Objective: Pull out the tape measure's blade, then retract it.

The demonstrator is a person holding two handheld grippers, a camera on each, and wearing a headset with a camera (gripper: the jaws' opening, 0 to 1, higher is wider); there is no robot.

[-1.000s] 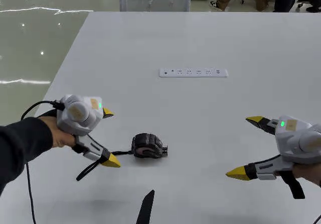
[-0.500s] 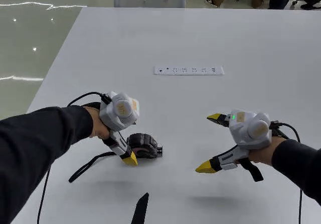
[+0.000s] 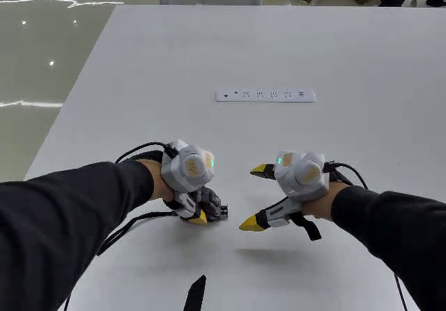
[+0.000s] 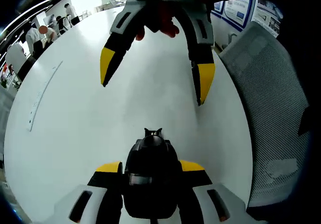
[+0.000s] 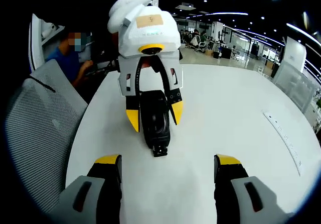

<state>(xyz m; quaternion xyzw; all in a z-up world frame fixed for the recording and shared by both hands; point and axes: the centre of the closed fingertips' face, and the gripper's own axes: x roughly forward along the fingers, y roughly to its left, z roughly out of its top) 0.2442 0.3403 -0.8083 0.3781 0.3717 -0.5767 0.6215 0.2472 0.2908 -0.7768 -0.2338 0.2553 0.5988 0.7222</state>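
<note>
The black tape measure (image 3: 211, 202) lies on the white table (image 3: 334, 60) with its blade in. My left gripper (image 3: 203, 212) is shut on it, one jaw on each side of the case. In the left gripper view the tape measure (image 4: 151, 179) sits between the yellow fingertips (image 4: 108, 166), its hook end (image 4: 153, 132) pointing away. My right gripper (image 3: 254, 196) hangs open just right of the case, facing it, with nothing in it. From the right gripper view, my right gripper (image 5: 168, 161) stands a short way from the hook end (image 5: 160, 151) of the tape measure (image 5: 154, 114).
A white power strip (image 3: 265, 95) lies on the table farther back. The tape measure's black strap (image 3: 129, 226) trails off to the left. A thin black piece (image 3: 195, 293) lies at the near table edge. Mesh chairs (image 5: 45, 118) and people stand beyond the table.
Both grippers have come in toward the middle. The left one went from beside the tape measure to shut around it. The right one has moved left, close to the hook end.
</note>
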